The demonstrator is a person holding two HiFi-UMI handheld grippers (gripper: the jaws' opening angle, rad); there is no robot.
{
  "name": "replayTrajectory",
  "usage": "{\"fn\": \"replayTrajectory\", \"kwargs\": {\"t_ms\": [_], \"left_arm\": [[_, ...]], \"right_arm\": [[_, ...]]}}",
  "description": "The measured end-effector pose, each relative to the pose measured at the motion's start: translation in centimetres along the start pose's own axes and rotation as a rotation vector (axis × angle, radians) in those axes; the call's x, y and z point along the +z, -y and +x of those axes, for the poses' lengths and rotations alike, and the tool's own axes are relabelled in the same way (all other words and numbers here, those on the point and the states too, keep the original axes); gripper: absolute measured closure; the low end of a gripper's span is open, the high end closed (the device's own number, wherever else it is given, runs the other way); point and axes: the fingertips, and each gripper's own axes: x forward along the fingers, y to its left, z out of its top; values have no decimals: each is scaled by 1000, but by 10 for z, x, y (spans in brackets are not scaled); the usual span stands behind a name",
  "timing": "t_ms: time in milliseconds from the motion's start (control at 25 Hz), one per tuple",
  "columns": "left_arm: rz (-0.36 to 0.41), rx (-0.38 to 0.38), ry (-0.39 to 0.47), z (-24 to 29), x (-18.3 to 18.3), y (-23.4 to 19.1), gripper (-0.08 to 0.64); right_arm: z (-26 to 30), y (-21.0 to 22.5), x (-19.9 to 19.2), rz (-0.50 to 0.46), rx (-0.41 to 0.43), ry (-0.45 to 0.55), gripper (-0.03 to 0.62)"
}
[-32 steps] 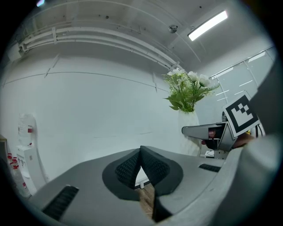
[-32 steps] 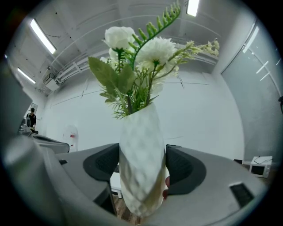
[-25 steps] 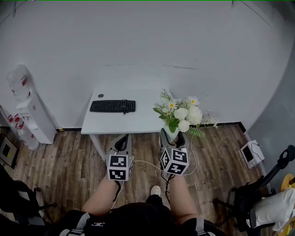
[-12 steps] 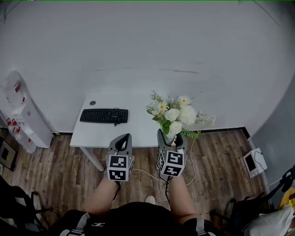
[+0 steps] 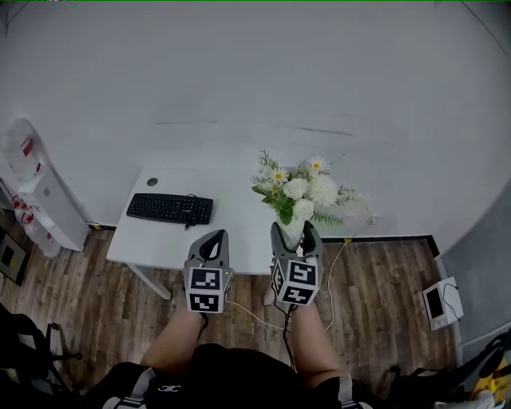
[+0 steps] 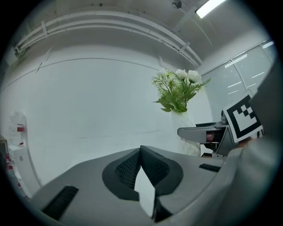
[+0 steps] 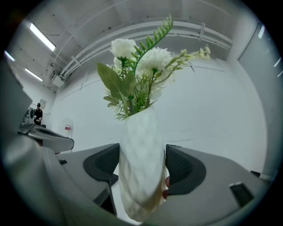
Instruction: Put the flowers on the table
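Bright, even light from ceiling tube lamps [image 6: 211, 6] leaves the white wall [image 5: 255, 80] nearly shadowless, while all three views bulge like a fisheye, the two gripper views darken to black at their rounded corners, and the vase [image 7: 140, 167] close to the lens looks soft and blurred.

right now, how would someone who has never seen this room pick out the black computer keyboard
Start at the white rectangular table against the pale wall. On its left part lies a flat black computer keyboard. It is the only long dark thing there, unlike the tall white vase of white flowers to its right.
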Motion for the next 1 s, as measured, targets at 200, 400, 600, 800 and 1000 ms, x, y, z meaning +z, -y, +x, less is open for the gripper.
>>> {"fn": "replayTrajectory", "kwargs": {"t_ms": [200, 400, 600, 800, 1000], "left_arm": [[0, 30, -23, 26, -6, -2, 558], [9, 44, -36, 45, -12, -10, 557], [8, 50, -29, 71, -17, -25, 557], [-2, 47, -27, 114, -21, -39, 558], [-8, 31, -58, 212, -14, -76, 558]], "right_arm": [[31, 11, -7, 19, 30, -4, 258], [57, 13, -19, 17, 35, -2, 261], [86, 11, -28, 37, 49, 6, 262], [128, 16, -31, 34, 65, 38, 262], [230, 27, -23, 34, 87, 70, 262]]}}
